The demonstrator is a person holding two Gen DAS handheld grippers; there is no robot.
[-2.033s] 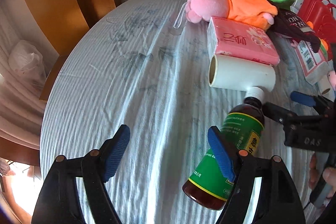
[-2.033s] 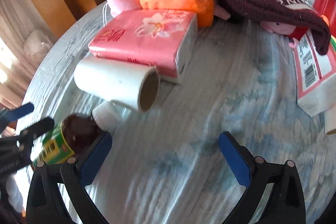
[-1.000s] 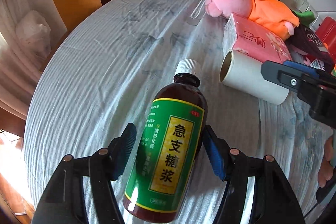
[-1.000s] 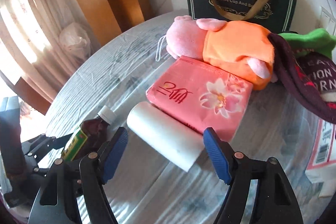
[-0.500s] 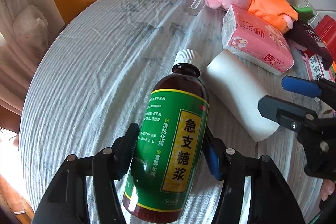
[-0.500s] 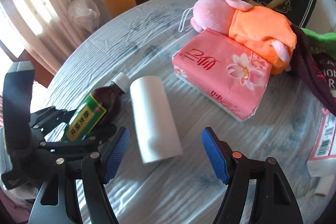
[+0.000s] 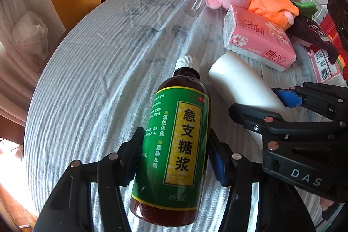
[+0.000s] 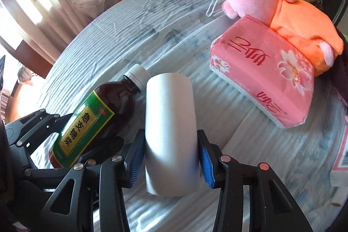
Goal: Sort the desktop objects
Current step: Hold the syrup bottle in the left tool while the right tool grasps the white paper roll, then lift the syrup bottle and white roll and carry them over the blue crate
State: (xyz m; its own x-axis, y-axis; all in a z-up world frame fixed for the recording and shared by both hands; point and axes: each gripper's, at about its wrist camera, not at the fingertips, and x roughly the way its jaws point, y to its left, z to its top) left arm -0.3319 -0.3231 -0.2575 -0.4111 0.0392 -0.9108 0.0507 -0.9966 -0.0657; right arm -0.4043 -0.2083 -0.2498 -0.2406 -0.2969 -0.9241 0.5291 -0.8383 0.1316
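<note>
Near the table's [image 7: 91, 71] front edge, left gripper [image 7: 176, 156] clamped on syrup bottle [image 7: 174, 145], right gripper [image 8: 170, 151] clamped on white roll [image 8: 170, 123] beside it, pink tissue pack [image 8: 267, 77] farther back

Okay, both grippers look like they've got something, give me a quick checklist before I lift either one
1. Left gripper clamped on syrup bottle: ok, pads against both sides of the label.
2. Bottle cap on: ok.
3. Right gripper around white roll: ok, pads meet both sides.
4. Roll apart from pink tissue pack: ok.
5. Bottle and roll apart: cannot tell, they lie very close.
6. Grip firmness on either: cannot tell.
</note>
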